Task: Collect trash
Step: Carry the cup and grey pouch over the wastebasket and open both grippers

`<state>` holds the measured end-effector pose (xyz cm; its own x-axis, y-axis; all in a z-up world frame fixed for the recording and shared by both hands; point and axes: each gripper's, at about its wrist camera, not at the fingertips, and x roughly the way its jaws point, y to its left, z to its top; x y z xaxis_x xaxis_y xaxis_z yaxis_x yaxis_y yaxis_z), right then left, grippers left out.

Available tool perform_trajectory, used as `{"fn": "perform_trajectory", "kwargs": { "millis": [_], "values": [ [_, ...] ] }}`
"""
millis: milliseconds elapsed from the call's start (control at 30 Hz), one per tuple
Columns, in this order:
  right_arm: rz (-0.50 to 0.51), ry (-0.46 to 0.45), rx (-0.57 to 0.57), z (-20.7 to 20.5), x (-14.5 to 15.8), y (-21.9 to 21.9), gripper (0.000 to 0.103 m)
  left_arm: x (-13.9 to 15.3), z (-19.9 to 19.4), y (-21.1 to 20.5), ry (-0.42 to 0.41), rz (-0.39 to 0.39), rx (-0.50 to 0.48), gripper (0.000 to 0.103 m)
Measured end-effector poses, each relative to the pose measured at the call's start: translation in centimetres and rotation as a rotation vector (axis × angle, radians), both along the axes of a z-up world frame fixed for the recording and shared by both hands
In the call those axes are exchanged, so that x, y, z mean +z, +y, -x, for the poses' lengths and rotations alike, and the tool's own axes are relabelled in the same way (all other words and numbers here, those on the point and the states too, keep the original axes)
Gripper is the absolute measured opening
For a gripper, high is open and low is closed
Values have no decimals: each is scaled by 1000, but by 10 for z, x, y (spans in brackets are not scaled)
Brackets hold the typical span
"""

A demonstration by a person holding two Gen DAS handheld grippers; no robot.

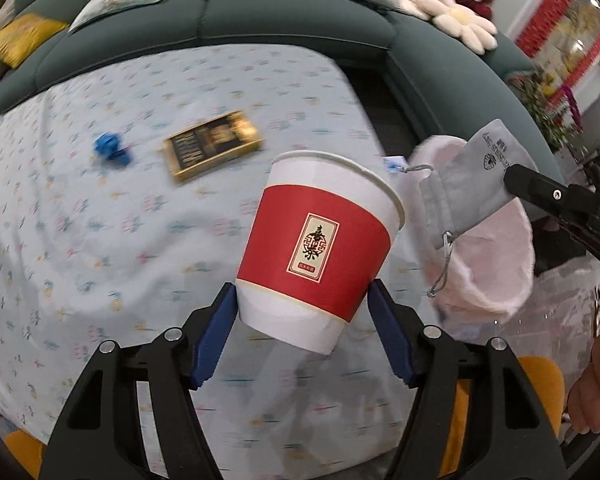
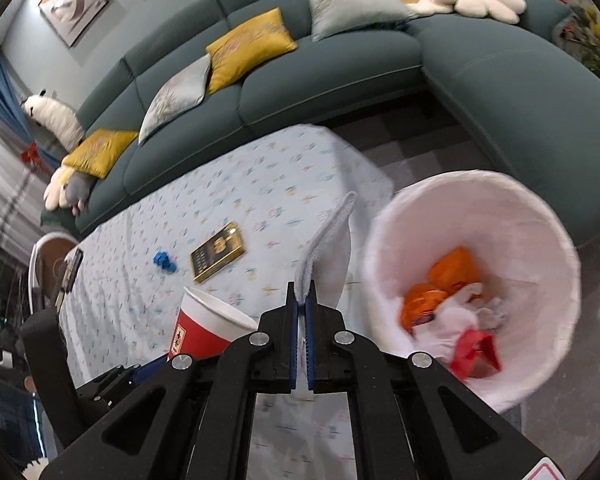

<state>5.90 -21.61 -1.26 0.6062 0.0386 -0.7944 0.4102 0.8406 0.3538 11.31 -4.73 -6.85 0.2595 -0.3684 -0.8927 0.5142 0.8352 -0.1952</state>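
Your left gripper point(image 1: 302, 312) clamps the red paper cup point(image 1: 320, 248) above the table; your right gripper point(image 2: 302, 312) pinches the grey pouch point(image 2: 328, 248). The lined bin point(image 2: 540, 208) waits at 3 o'clock: centre each over its mouth before releasing.

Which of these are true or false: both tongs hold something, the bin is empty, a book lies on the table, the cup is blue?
1. Both tongs hold something: true. The left tongs grip the paper cup; the right tongs pinch a grey pouch.
2. The bin is empty: false; it holds orange and red wrappers.
3. A book lies on the table: true.
4. The cup is blue: false; it is red and white.
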Motion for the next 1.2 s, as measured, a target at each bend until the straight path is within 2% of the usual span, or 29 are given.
{"fn": "perform_trajectory", "kwargs": {
  "millis": [300, 700, 933, 1200],
  "values": [
    [6, -27, -117, 51, 12, -60, 3, 12, 31, -78, -15, 9, -123, 64],
    [-2, -15, -213, 93, 1, -113, 3, 6, 56, -160, -14, -9, -243, 64],
    [-14, -9, -237, 101, -6, -132, 3, -2, 56, -180, 7, -13, -240, 68],
    [-28, -8, -233, 97, -11, -132, 3, -7, 51, -174, -8, -36, -218, 68]
  ]
}}
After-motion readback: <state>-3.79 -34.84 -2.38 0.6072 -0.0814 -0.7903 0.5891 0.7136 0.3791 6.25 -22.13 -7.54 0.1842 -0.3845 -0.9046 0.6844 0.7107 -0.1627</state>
